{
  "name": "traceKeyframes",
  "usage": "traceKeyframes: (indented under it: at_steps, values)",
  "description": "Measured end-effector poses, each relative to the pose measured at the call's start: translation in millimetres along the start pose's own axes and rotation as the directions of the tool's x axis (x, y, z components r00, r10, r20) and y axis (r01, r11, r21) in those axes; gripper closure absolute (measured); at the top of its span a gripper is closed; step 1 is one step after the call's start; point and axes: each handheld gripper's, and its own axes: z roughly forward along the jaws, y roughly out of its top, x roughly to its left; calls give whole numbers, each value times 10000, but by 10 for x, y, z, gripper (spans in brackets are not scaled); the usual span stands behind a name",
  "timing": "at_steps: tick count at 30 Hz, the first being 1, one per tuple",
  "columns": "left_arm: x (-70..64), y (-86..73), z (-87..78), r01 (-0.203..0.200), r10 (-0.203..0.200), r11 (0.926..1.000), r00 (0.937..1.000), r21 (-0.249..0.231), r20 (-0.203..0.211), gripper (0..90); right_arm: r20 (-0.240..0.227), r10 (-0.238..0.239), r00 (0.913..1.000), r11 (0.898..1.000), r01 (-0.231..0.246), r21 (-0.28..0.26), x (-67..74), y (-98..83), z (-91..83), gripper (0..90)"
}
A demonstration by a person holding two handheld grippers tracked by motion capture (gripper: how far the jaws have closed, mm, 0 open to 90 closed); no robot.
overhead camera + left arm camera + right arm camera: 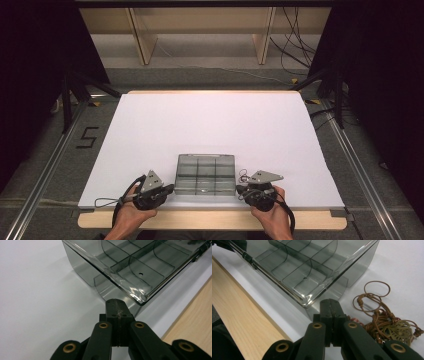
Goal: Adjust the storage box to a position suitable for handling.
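Note:
A smoky clear plastic organiser box (205, 173) with several compartments lies closed near the front of the white table sheet (210, 125). My left gripper (169, 189) rests just left of the box (130, 267), its jaws pressed together with nothing between them (116, 305). My right gripper (240, 190) rests at the box's right front corner (312, 262), also shut and empty (330, 304). A brown cord necklace (384, 320) with a pale leaf-like pendant lies on the sheet beside the right gripper, also seen as a small tangle (243, 175) in the high view.
The bare wooden table edge (210, 220) runs along the front under both hands. Beyond the table stand wooden shelf legs (142, 40) and loose cables (295, 45) on the floor. Metal rails (45, 165) flank the table.

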Motion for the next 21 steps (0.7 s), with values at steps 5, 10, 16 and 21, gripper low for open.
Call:
traceKeyframes:
  at_steps: [5,10,16,21]
  values:
    - [-55,-14,-44,-191,192,9998,9998,87,-78,896,60,68,10000,10000,-68,-47,12,-41,-42,900]
    - [-75,-19,-82,-238,238,9997,9997,-15,-49,896,-21,-19,10000,10000,19,-29,20,-71,-62,900]
    - [-90,-29,-101,-368,368,9993,9993,3,69,896,-50,19,10000,10000,-19,-86,30,-97,-80,900]
    - [-135,-53,-114,-66,66,10000,9999,-23,86,896,-28,86,10000,9999,-86,-96,43,-118,-100,900]
